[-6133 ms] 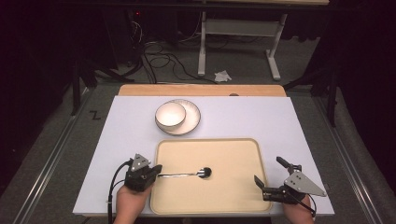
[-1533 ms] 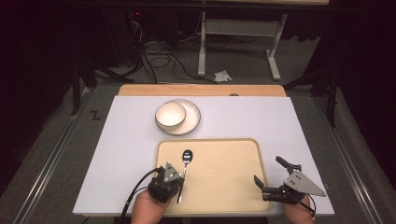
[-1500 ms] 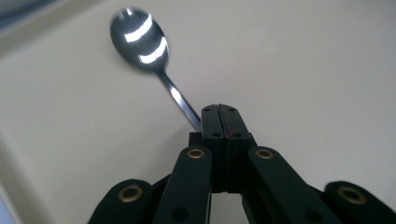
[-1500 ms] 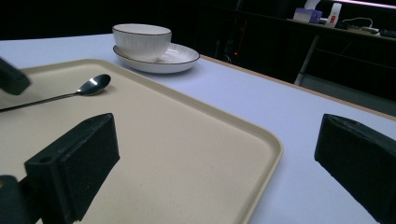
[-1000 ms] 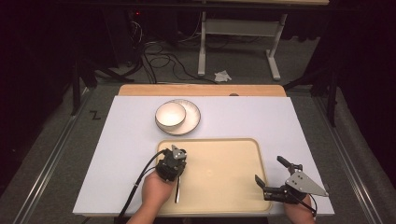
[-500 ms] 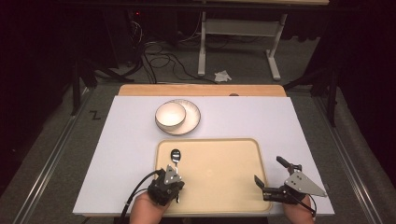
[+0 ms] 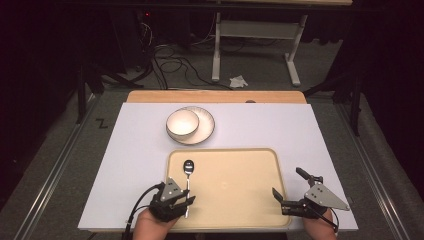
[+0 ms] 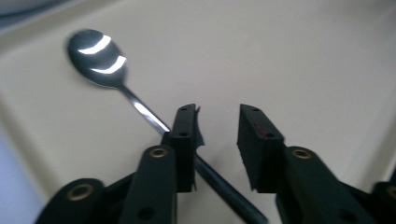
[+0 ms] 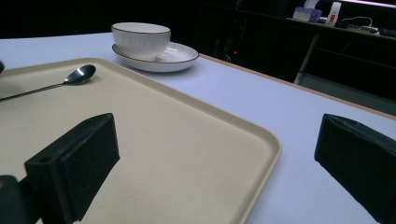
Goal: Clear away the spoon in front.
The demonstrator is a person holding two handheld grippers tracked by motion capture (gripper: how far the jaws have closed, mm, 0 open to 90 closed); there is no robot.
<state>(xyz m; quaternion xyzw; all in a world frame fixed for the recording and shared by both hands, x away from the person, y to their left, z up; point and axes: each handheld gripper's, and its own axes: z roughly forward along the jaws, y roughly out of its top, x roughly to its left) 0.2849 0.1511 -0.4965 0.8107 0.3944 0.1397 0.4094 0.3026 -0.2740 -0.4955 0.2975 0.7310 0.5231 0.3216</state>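
The spoon (image 7: pixel 187 175) lies flat on the beige tray (image 7: pixel 240 200), bowl end toward the far rim, near its left edge. The left hand-held gripper (image 8: pixel 217 140) has just been opening; its jaws stand apart over the handle, not pressing it. The right hand-held gripper (image 7: pixel 280 200) rests wide open at the tray's right edge, holding nothing.

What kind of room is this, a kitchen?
Probably a lab or workshop, not a kitchen: a white-covered work table stands on a grey floor, loose black cables lie behind it, and a metal-legged bench stands in the dark.
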